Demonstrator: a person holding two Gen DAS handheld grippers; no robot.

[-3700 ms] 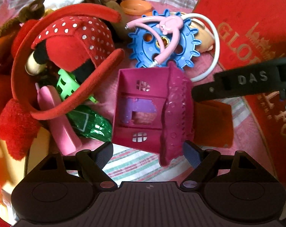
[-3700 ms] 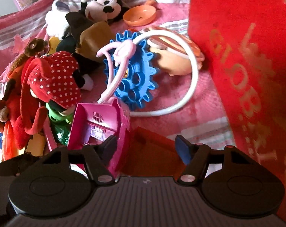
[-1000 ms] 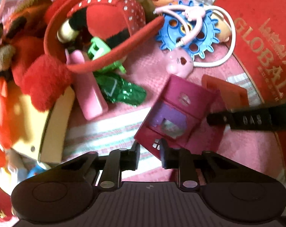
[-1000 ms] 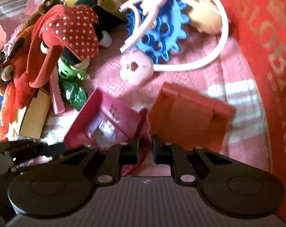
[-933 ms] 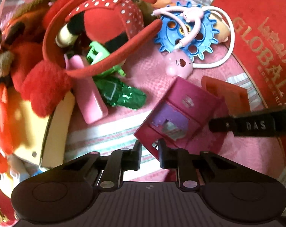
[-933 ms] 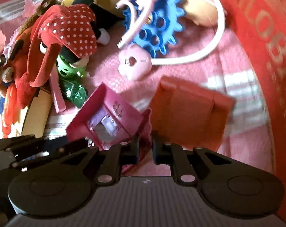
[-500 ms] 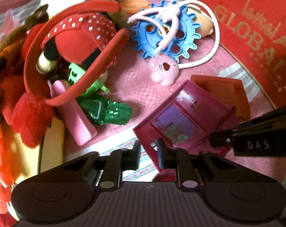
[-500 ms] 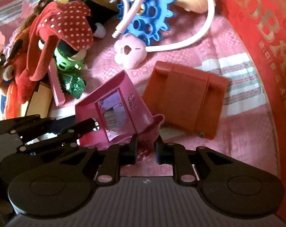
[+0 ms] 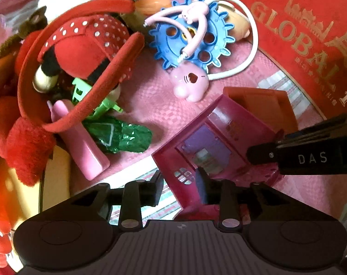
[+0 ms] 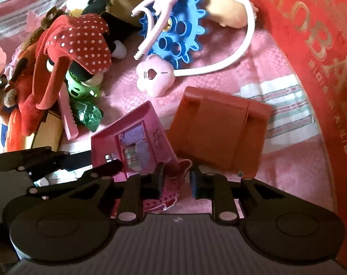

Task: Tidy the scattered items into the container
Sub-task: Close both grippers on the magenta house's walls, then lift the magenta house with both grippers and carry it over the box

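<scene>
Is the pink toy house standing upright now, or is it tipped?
Tipped. The pink toy house leans at an angle, windowed wall facing up, one edge raised off the pink cloth between both grippers' jaws.

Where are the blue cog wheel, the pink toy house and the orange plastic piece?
blue cog wheel [image 9: 191, 35], left wrist view, its holed face.
pink toy house [image 10: 136, 137], right wrist view, its windowed wall.
orange plastic piece [image 10: 219, 128], right wrist view, its flat middle.
</scene>
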